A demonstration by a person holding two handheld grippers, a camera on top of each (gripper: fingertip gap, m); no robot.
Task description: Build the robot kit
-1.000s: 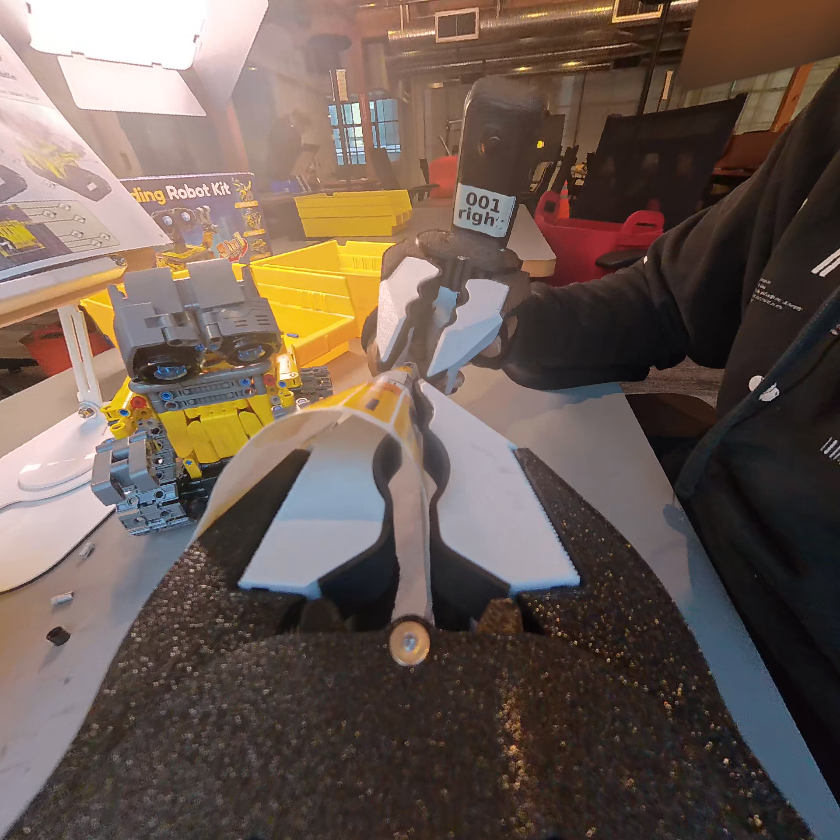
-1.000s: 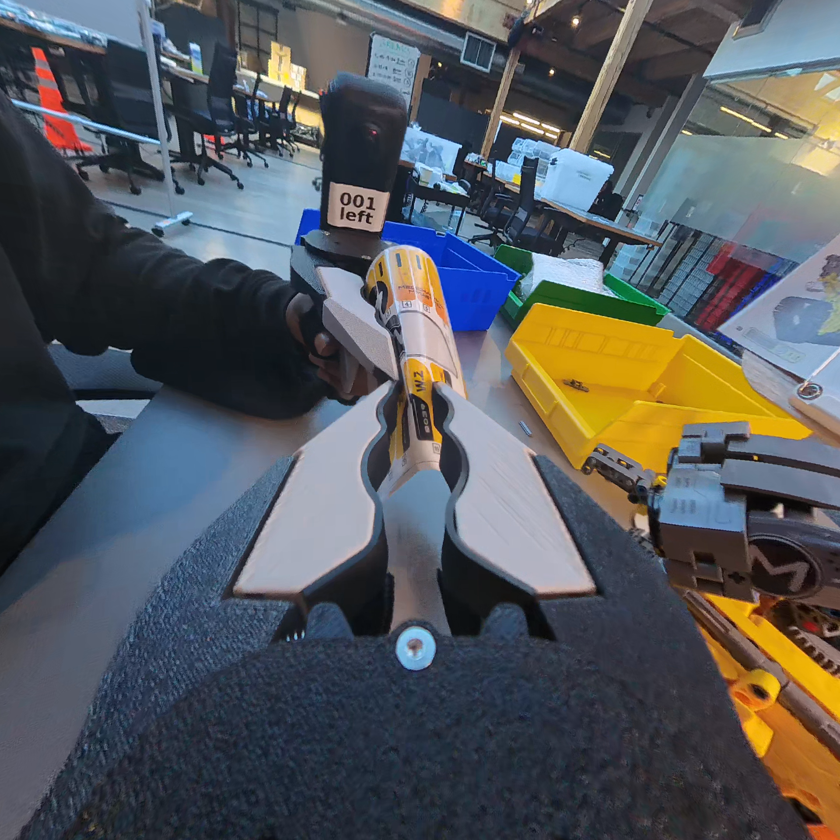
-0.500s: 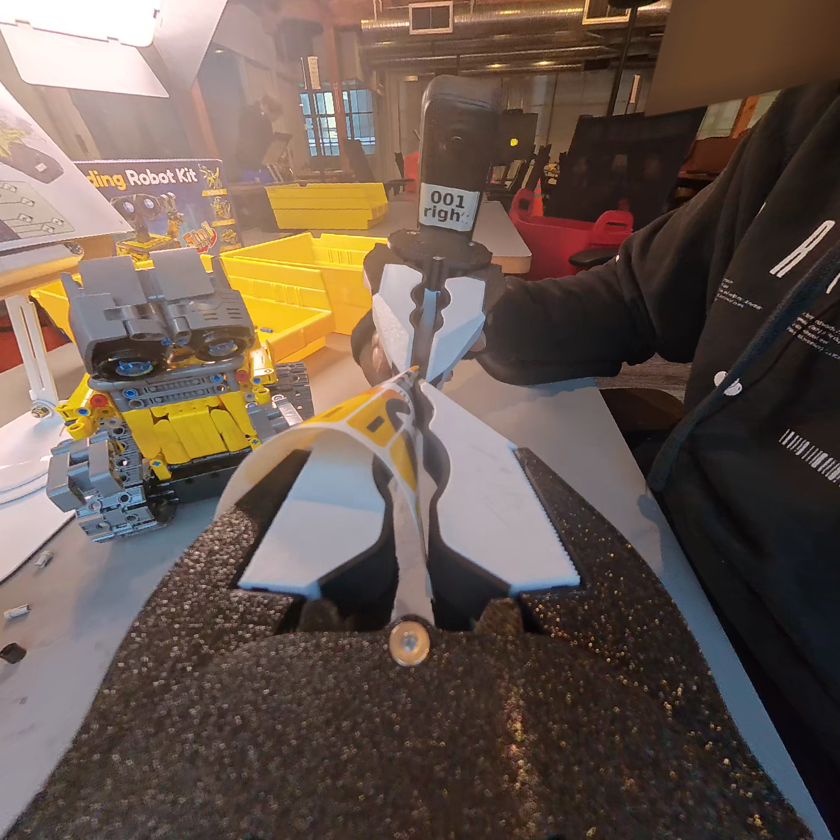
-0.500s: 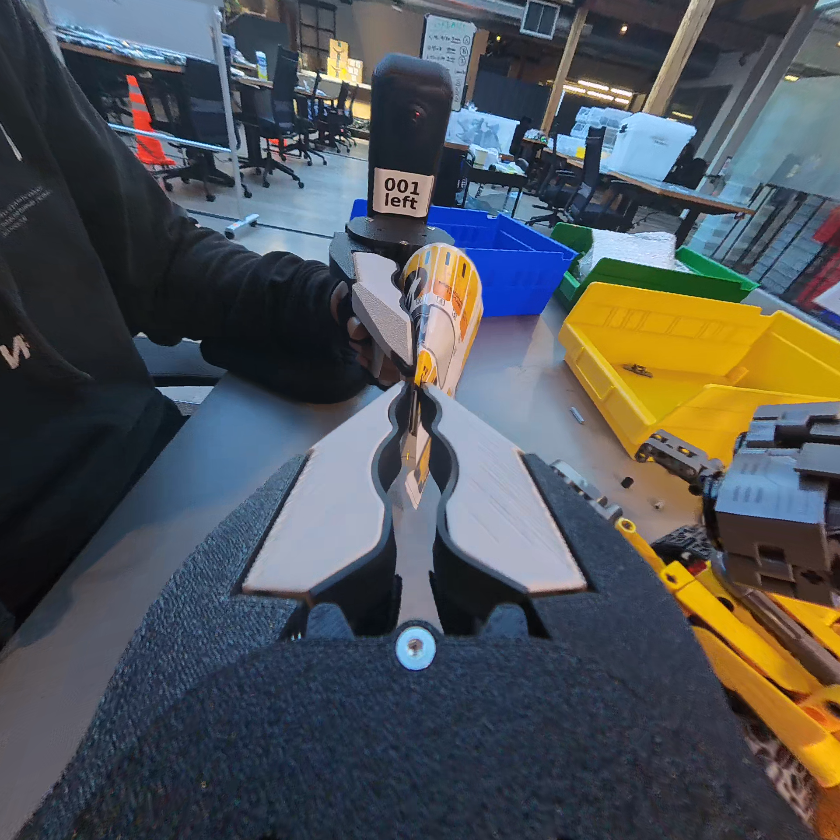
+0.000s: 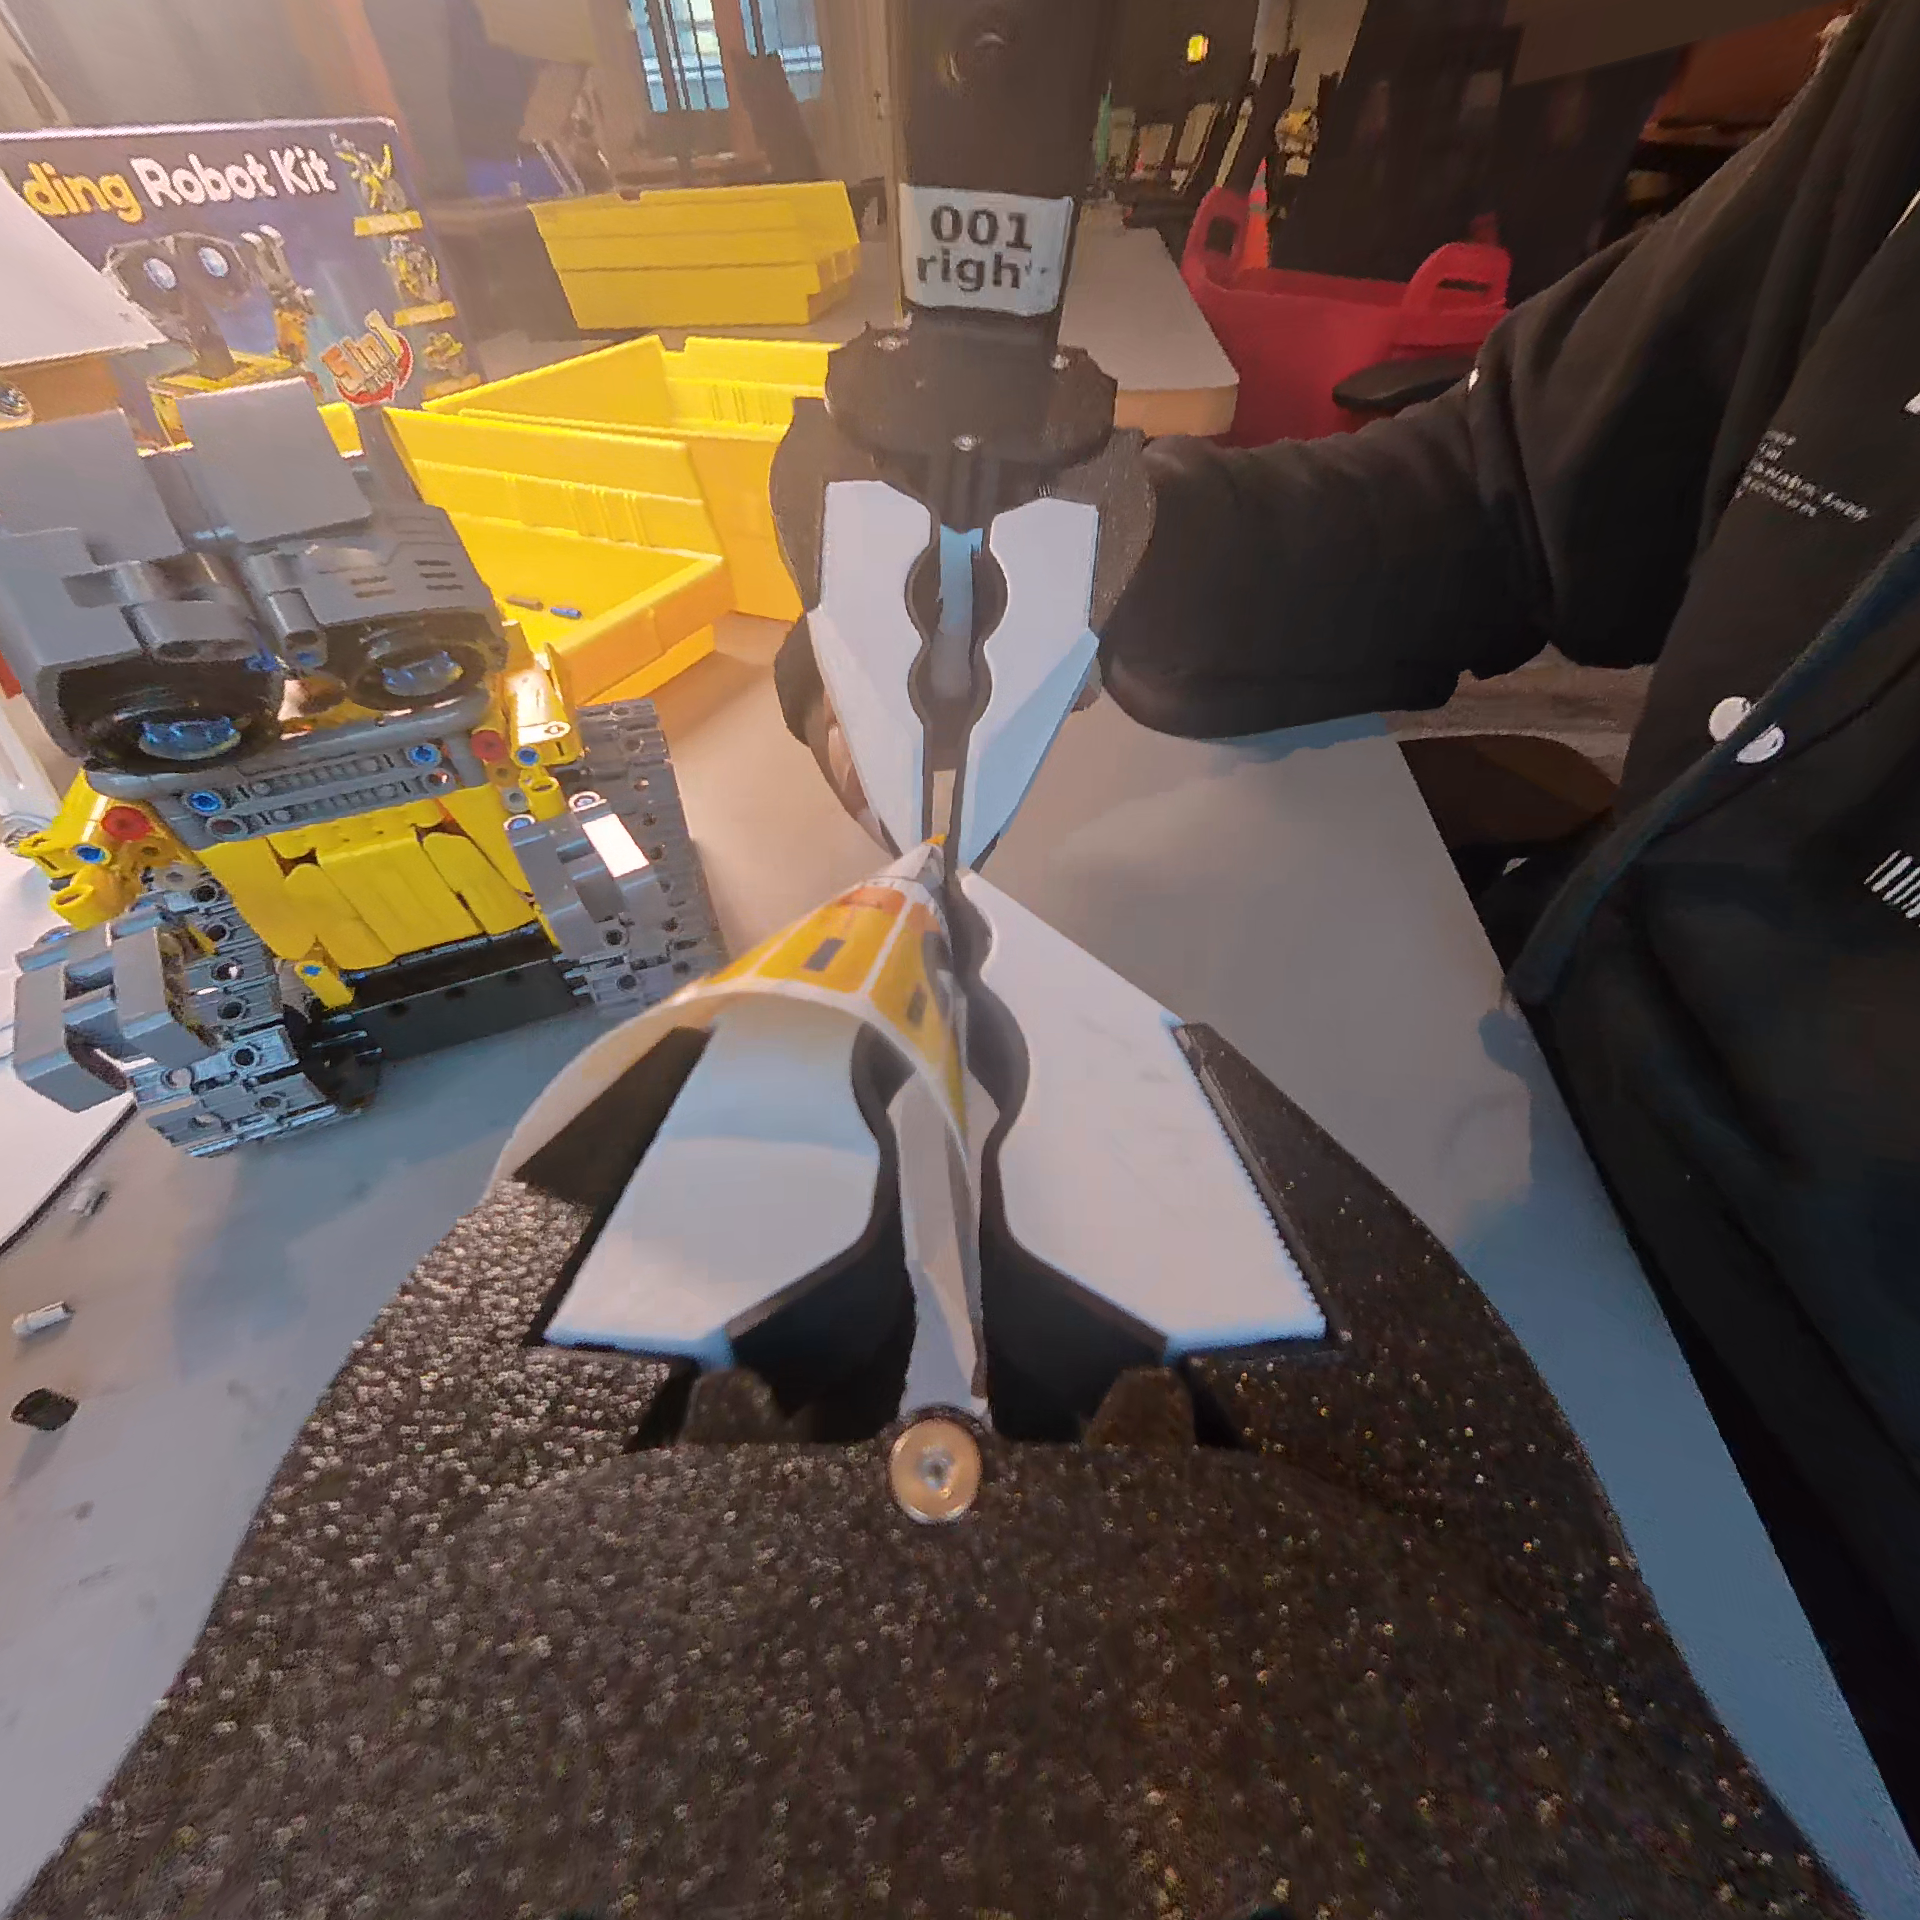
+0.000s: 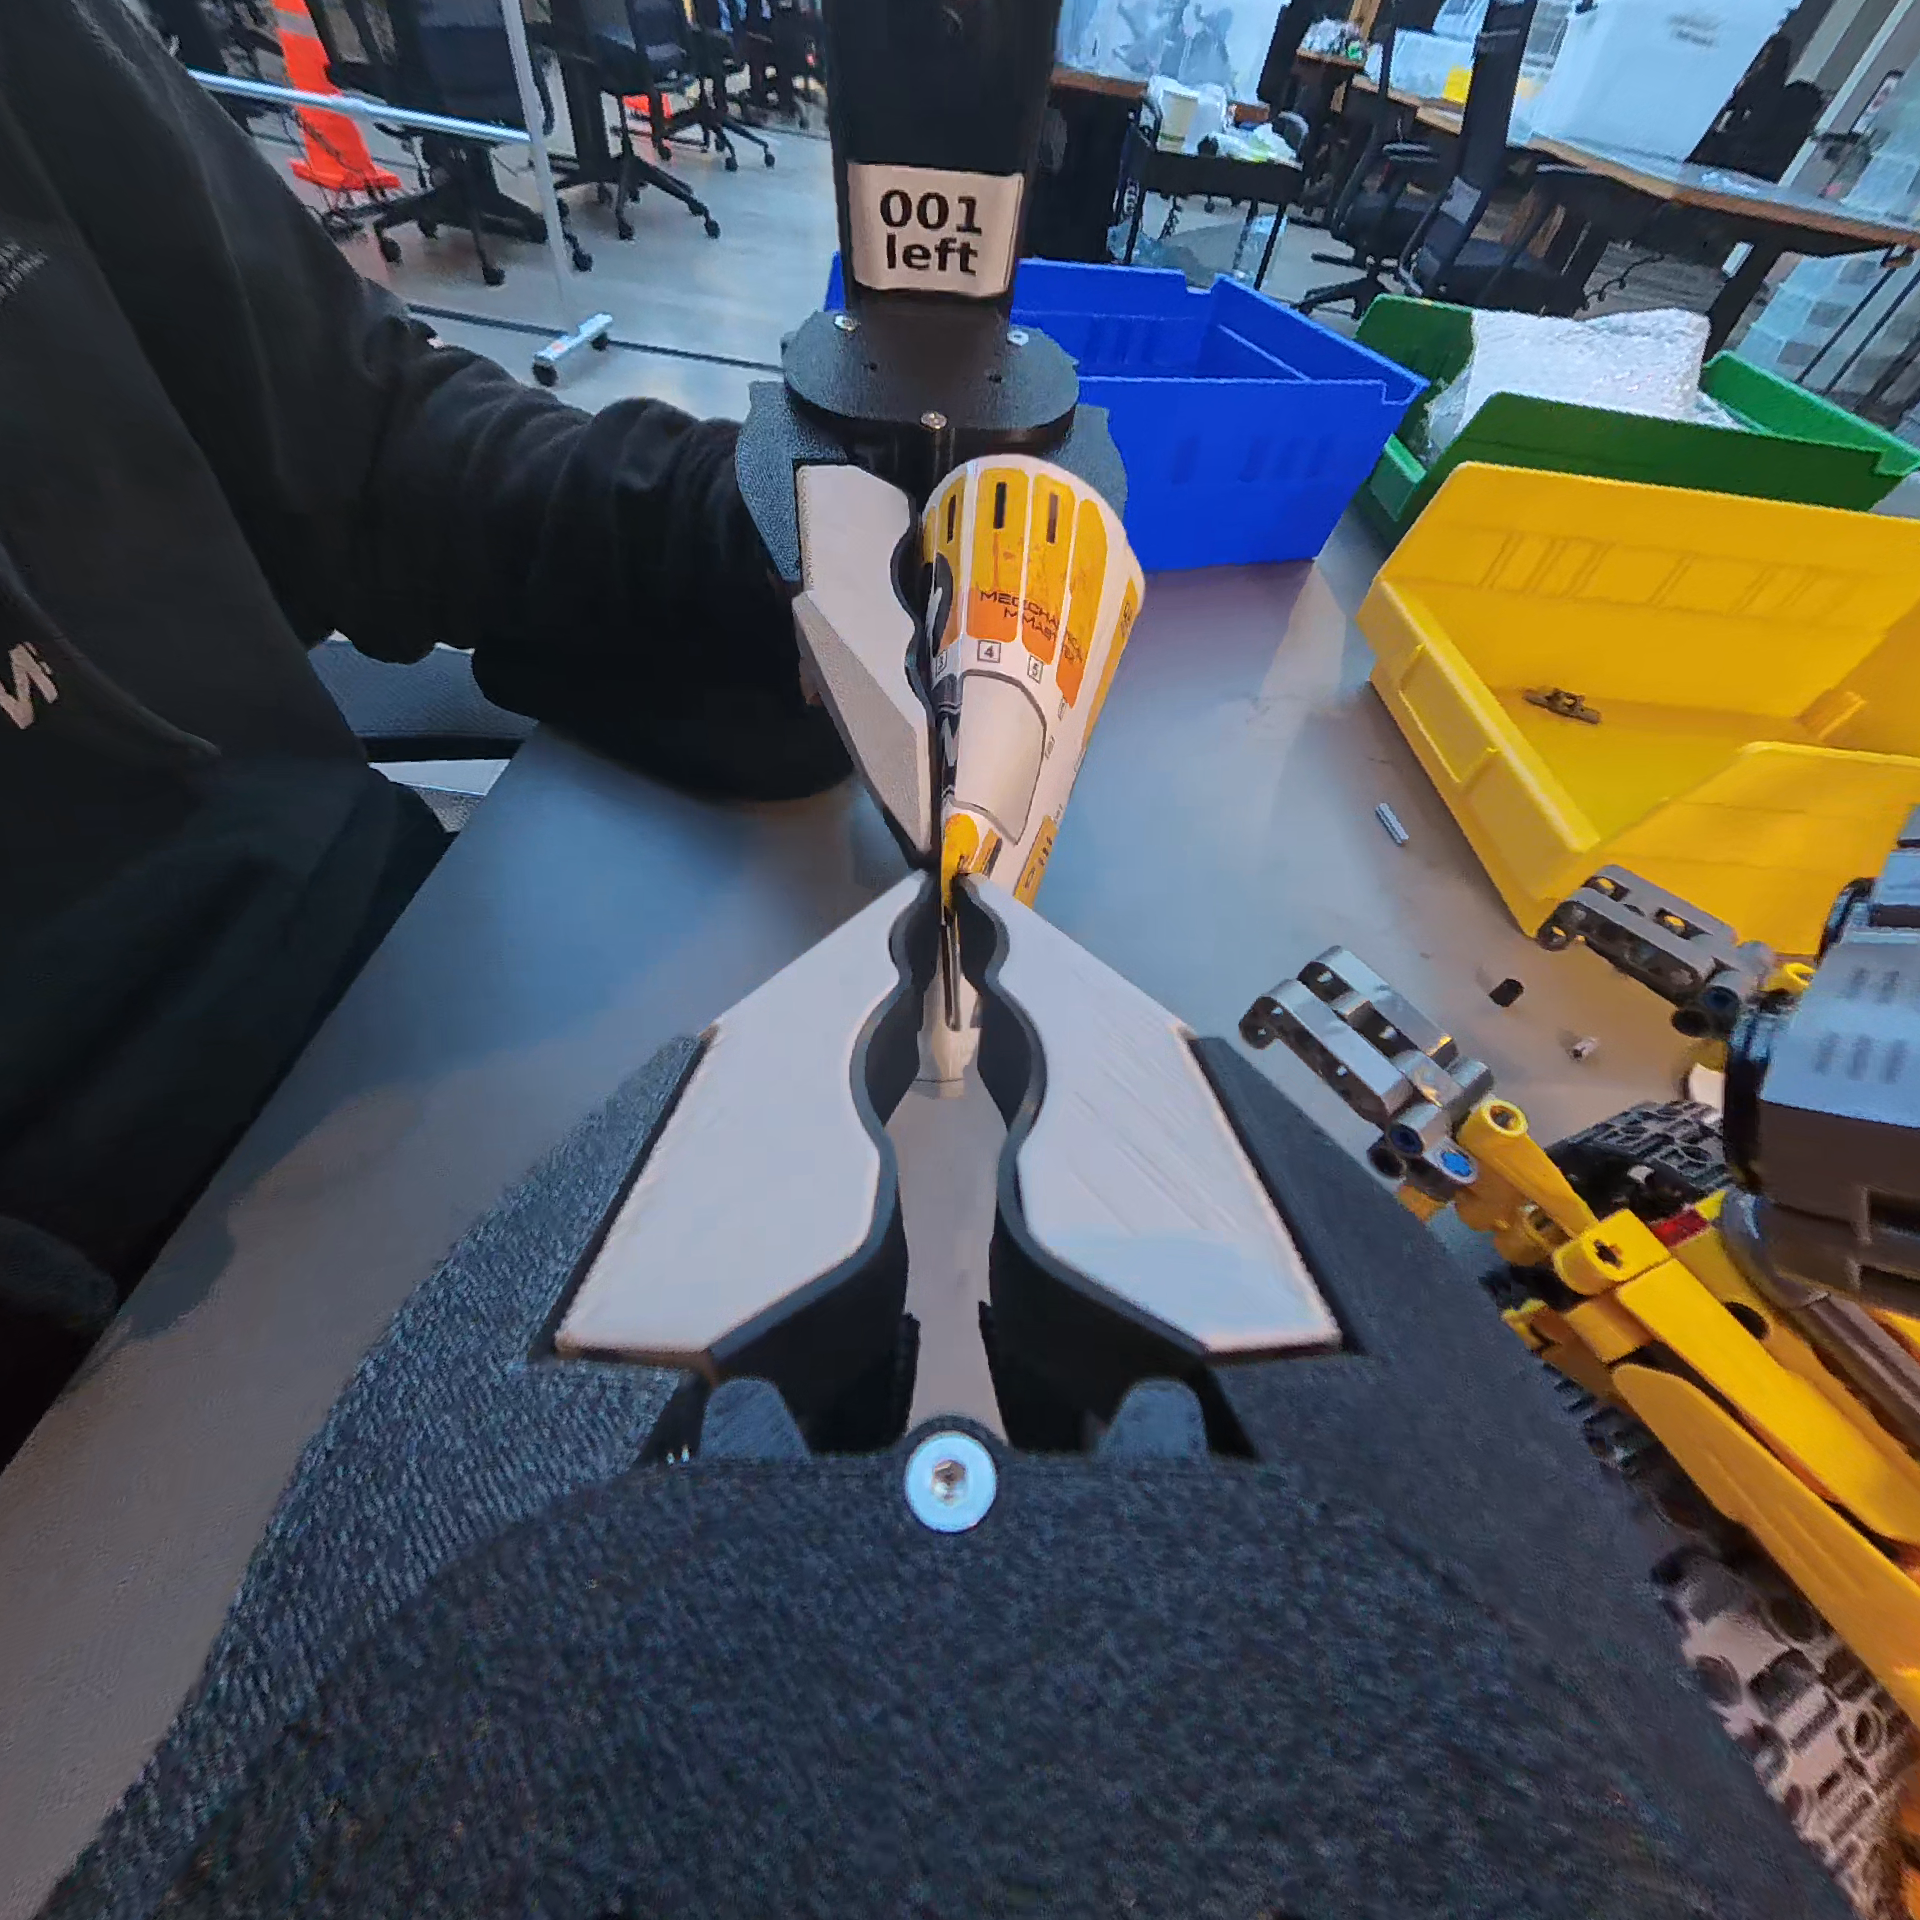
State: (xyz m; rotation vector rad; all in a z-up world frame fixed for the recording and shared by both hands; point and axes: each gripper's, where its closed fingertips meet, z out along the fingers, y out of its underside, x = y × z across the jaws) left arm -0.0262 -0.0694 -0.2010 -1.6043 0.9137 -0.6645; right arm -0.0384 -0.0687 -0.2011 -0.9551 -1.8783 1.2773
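Since everything sits on the grey table (image 5: 1299,883), I start there: it spreads out on all sides of the yellow brick robot (image 5: 312,810), which stands on it and is my landmark. Behind the robot lies an open yellow bin (image 5: 582,520) (a few small parts in it). To the robot's right, lifted off the table and not touching the model, is the curled yellow-and-white sticker sheet (image 5: 831,966), stretched between my two tools.

My left gripper (image 5: 961,920) is clamped on the sheet's near end, and the loose side of the sheet curls up and over the finger nearer the robot. My right gripper (image 6: 948,883), farther from the robot, faces the left one tip to tip, its jaws pinched together on the sheet's narrow far end. Smallest of all, a pale loose pin (image 5: 42,1320) lies on the table in front of the robot, well apart from the sheet.

As I judge it, holding this well means gentle, even tension. The sheet is thin and springy, so a hard pull could tear it at the narrow end, and slack would let the curl flop toward the robot. I would hold both wrists level and in line (no twist), with each pinch firm enough that the glossy surface cannot slip.
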